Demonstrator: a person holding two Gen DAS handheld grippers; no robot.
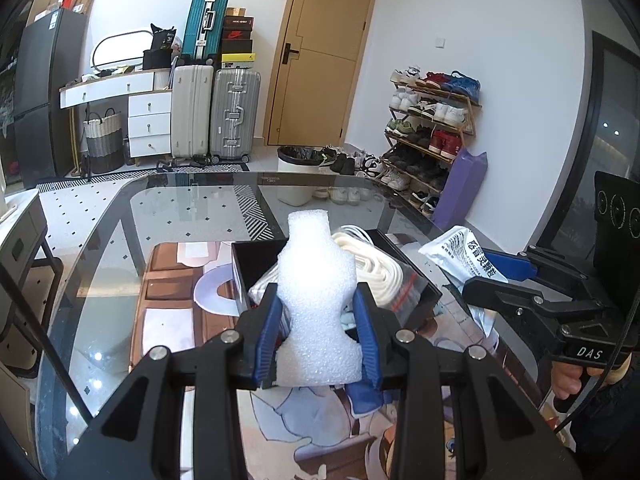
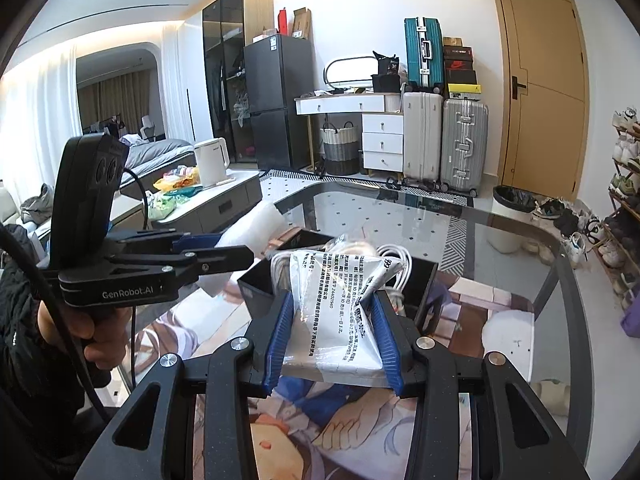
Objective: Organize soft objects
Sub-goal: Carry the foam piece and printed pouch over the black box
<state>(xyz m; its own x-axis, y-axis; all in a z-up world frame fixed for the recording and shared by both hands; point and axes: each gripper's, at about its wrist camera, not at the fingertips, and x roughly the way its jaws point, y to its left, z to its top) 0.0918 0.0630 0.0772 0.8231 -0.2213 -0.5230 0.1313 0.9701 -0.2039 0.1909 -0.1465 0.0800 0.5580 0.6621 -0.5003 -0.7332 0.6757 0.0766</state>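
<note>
The left gripper [image 1: 318, 320] is clamped on a white foam piece [image 1: 318, 304], its blue pads squeezing the foam's narrow waist so the piece stands upright between them. The right gripper [image 2: 334, 330] is clamped on a white printed pouch [image 2: 334, 312], which is creased where the pads bite. Both loads hang above the glass counter [image 1: 188, 208], just short of the black box [image 1: 256, 258] lying toward 12 o'clock from each gripper. The box already holds a coiled white cable [image 1: 370, 254] in a clear bag, so free room inside looks tight.

The step in hand appears to be dropping these two soft items into the box. To do it well, one gripper should go at a time, since the right gripper sits close at the left one's 3 o'clock and the two could collide over the opening. The foam is tall; tipping it to lie flat along the box's near wall would probably leave space. The pouch is limp and should be lowered until it rests on the cable before the pads part, otherwise it may slide off the rim onto the printed mat [image 2: 360, 420] beneath.
</note>
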